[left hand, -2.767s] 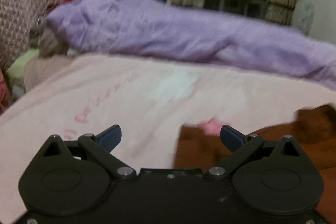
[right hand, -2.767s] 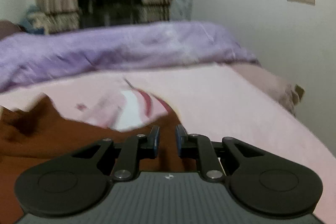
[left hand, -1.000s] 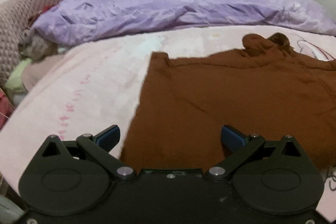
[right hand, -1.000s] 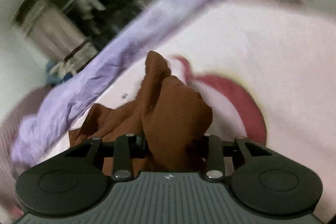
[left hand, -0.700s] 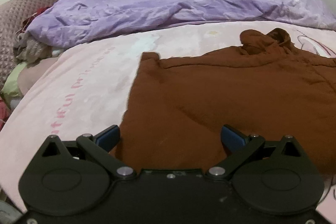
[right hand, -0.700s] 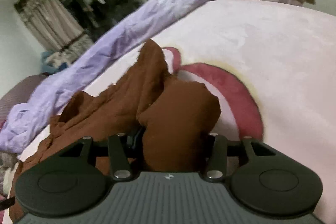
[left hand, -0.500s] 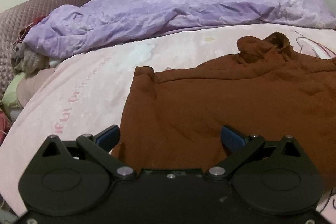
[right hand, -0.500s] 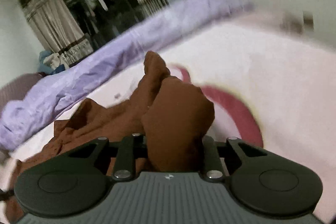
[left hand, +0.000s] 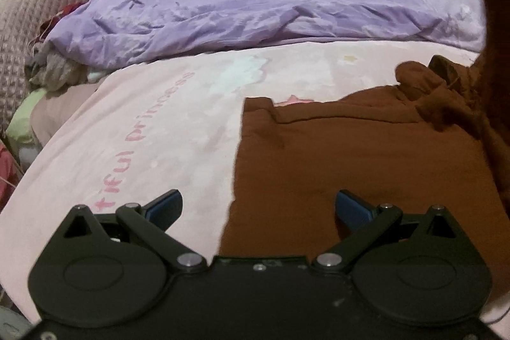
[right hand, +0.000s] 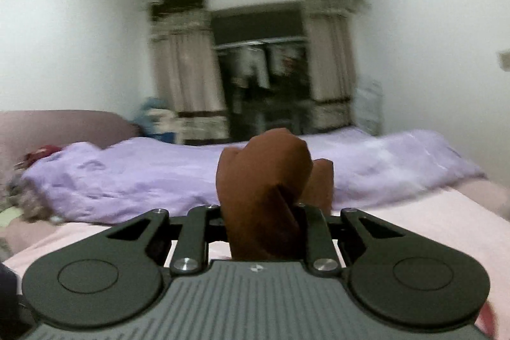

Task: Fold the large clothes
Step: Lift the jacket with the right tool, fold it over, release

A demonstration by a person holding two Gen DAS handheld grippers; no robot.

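Note:
A large brown garment (left hand: 366,155) lies spread on the pink bed sheet (left hand: 143,133), its hood bunched at the far right. My left gripper (left hand: 258,206) hovers open just above the garment's near left edge, touching nothing. My right gripper (right hand: 264,212) points level, lifted above the bed, and its jaws are closing on a bunched fold of the brown garment (right hand: 264,174) that sticks up between them and hides the pads. In the left wrist view the raised cloth (left hand: 497,59) hangs along the right edge.
A crumpled purple duvet (left hand: 271,18) runs across the far side of the bed. A quilted maroon headboard (left hand: 19,31) and a heap of clothes (left hand: 54,69) are at the left. Curtains (right hand: 185,69) frame a dark window behind.
The right gripper rose and levelled out with the brown fold in it, its view swinging from the sheet up to the window. The left gripper drifted slightly sideways, staying open.

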